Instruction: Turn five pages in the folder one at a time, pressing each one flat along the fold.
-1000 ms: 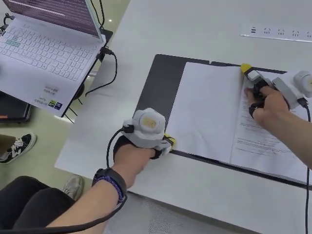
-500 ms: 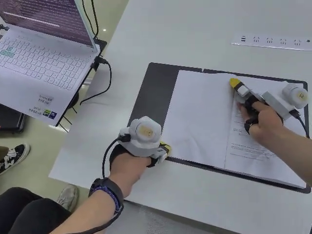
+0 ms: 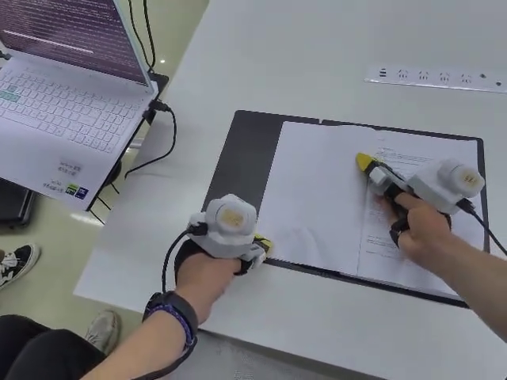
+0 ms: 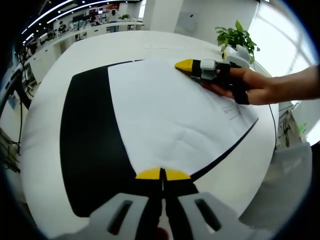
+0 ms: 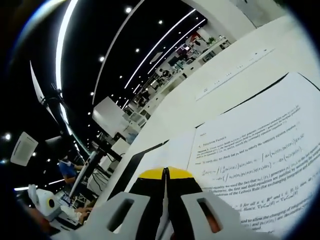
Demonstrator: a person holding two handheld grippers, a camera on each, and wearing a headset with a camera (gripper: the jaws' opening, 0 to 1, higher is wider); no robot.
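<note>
The white worktop (image 3: pixel 317 47) carries an open black folder (image 3: pixel 245 158) lying flat near its front edge. The folder's near right corner is hidden behind the person's right arm. A laptop (image 3: pixel 55 119), cut off by the frame, sits off to the left, and a power strip (image 3: pixel 432 77) lies beyond the folder.

In the folder, a blank page (image 3: pixel 317 190) lies on the left and a printed page (image 3: pixel 432 154) on the right, partly covered by the hand. Its print is too small to read.

The right gripper (image 3: pixel 364 162), jaws together, rests its yellow tip on the fold. The left gripper (image 4: pixel 162 174), jaws also closed, sits at the blank page's near edge. I cannot tell whether it nips paper.
</note>
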